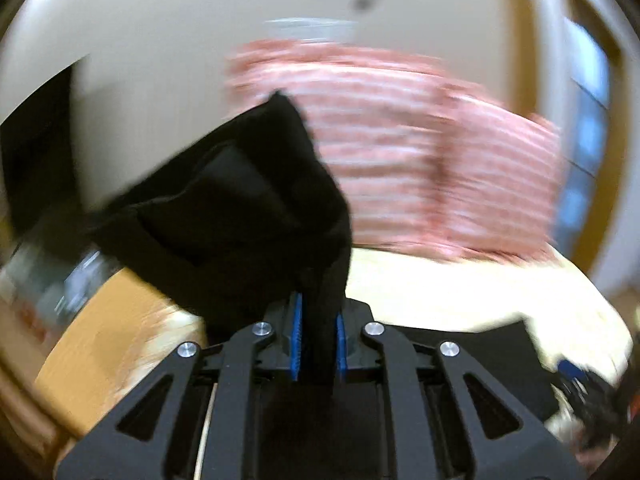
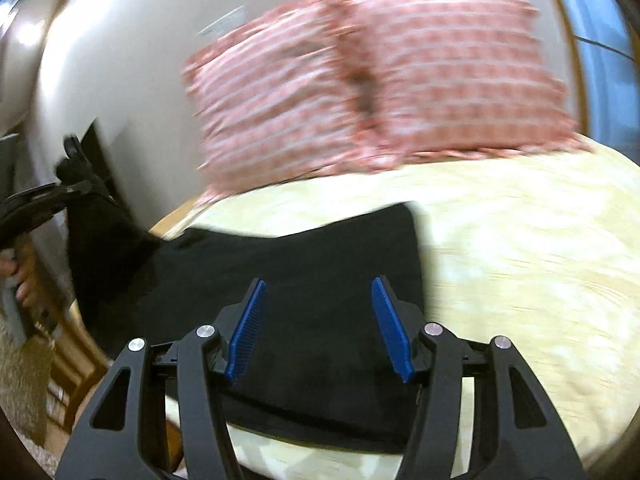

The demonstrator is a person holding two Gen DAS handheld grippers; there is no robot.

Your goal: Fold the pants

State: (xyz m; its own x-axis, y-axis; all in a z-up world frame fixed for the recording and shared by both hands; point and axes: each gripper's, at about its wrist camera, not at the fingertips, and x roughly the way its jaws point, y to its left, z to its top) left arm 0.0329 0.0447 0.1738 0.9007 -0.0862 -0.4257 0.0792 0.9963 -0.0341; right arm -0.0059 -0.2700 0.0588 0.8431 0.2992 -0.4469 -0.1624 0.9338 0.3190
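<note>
The black pants lie partly flat on the pale yellow bed. My left gripper is shut on a bunch of the pants' black fabric and holds it lifted above the bed's left edge; it also shows at the far left of the right wrist view. My right gripper is open and empty, hovering just above the flat part of the pants. Both views are motion-blurred.
Two red-and-white striped pillows lean against the white wall at the head of the bed. The bed's wooden frame shows at the left. A window is at the right.
</note>
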